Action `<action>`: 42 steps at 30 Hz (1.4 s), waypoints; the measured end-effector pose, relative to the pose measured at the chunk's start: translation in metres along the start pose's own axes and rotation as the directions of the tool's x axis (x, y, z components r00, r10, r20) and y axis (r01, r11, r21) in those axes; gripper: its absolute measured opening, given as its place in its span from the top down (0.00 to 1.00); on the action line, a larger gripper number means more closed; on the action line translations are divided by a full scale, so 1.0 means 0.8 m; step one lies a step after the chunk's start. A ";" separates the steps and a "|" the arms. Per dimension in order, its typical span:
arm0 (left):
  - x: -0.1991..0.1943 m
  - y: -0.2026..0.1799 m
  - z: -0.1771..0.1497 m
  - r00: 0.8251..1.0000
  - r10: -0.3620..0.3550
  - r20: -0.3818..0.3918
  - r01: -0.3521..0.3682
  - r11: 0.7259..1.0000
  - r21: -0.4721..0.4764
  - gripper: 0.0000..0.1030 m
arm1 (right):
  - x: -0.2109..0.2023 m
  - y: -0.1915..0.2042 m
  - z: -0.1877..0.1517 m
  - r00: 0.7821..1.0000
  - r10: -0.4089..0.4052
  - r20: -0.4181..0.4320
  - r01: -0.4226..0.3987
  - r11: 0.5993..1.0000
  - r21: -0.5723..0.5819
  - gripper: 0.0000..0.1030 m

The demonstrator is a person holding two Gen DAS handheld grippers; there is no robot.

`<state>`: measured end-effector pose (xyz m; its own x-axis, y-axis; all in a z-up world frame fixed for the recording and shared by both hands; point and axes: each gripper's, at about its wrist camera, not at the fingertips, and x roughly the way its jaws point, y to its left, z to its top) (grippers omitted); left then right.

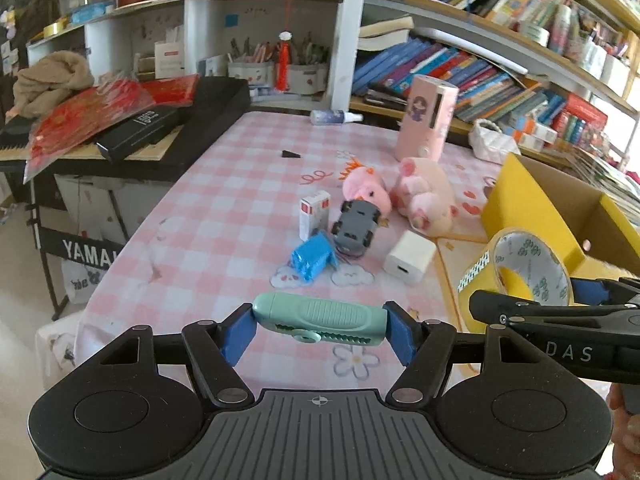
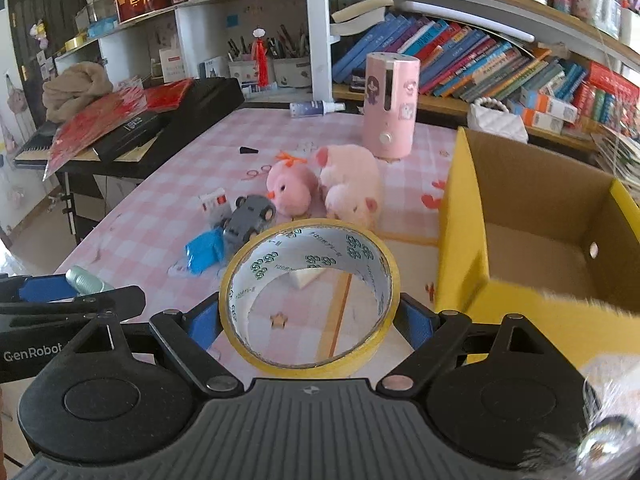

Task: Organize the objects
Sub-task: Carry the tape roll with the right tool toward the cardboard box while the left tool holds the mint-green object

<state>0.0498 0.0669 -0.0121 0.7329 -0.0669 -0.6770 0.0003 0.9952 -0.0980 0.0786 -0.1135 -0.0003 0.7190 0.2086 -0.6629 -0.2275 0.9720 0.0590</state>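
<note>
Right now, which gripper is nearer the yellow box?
Right. The right gripper, shut on the tape roll, sits just beside the yellow box. The left gripper, shut on the green tool, is on the right gripper's far side.

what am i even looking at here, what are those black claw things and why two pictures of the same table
Each black claw is a two-finger gripper that a person holds, one per hand, with a camera looking along its fingers. That gives two pictures: one from the left hand, one from the right. The left gripper is clamped on a mint green handheld tool. The right gripper holds a roll of yellow tape. On the pink checked tablecloth lie two pink plush toys, a grey toy car and a white charger. A yellow cardboard box, open, stands at the right.
</note>
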 end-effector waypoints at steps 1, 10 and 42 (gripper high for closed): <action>-0.004 -0.001 -0.003 1.000 -0.006 0.000 0.006 1.000 0.004 0.33 | -0.005 0.000 -0.004 1.000 -0.003 -0.001 0.003 1.000 0.007 0.15; -0.029 -0.022 -0.029 0.997 -0.079 -0.007 0.079 0.994 0.070 0.33 | -0.050 -0.011 -0.044 0.998 -0.065 -0.013 0.066 0.994 0.090 0.15; -0.058 -0.153 -0.070 0.932 -0.352 -0.087 0.359 0.866 0.348 0.33 | -0.175 -0.103 -0.161 0.933 -0.351 -0.086 0.354 0.840 0.412 0.15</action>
<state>-0.0219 -0.0558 -0.0095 0.6237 -0.4187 -0.6601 0.5006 0.8625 -0.0740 -0.0879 -0.2367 -0.0088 0.6935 -0.1557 -0.7034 0.3339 0.9346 0.1223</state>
